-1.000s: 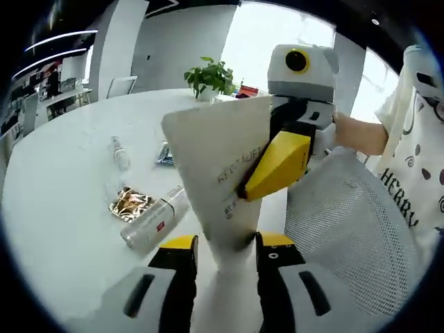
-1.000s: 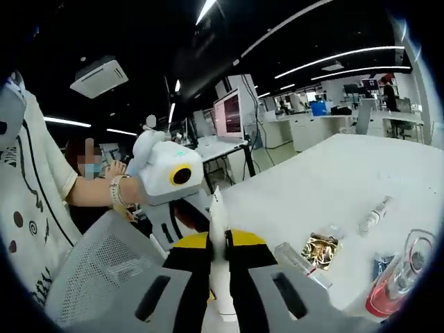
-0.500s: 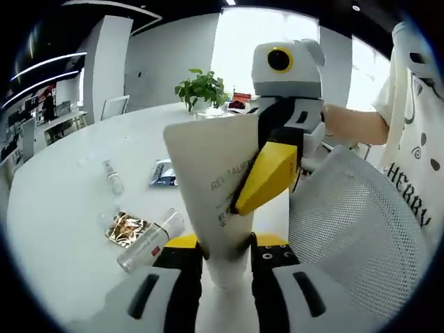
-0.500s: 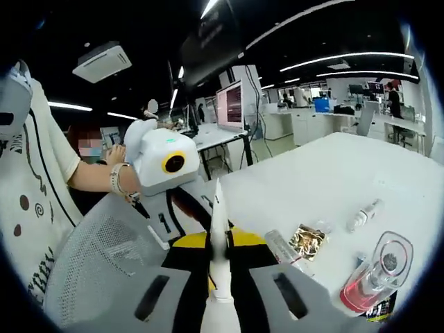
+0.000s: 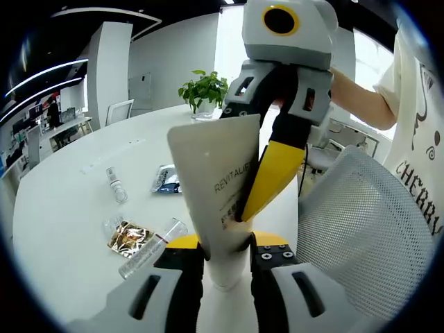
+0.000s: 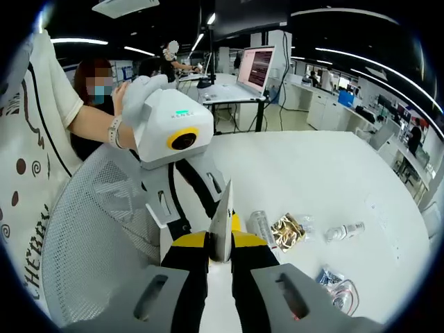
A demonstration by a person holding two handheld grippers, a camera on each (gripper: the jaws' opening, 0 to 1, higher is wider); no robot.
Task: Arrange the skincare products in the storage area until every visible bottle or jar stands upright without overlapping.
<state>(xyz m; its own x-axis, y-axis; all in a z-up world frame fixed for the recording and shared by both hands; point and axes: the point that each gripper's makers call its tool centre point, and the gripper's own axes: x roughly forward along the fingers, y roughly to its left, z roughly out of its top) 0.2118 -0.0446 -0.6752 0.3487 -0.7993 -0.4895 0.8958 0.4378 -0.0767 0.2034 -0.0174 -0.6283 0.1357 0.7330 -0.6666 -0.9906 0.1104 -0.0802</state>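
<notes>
I hold one white tube (image 5: 216, 186) off the desk (image 5: 73, 208) between both grippers: left gripper (image 5: 225, 251) jaws clamp its cap end, right gripper (image 6: 219, 248) jaws pinch its flat crimped end. On the desk near its middle lie a clear bottle (image 5: 149, 248), a gold packet (image 5: 129, 237) touching it, and a small vial (image 5: 114, 184) apart. Risk, as I judge it: opposed pulls could twist the tube loose, dropping it onto the lying bottle.

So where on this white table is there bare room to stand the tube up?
The table is bare between the small spray bottle and its left edge, and beyond toward the potted plant. It is crowded around the gold packet, lying clear bottle and blue sachet.
</notes>
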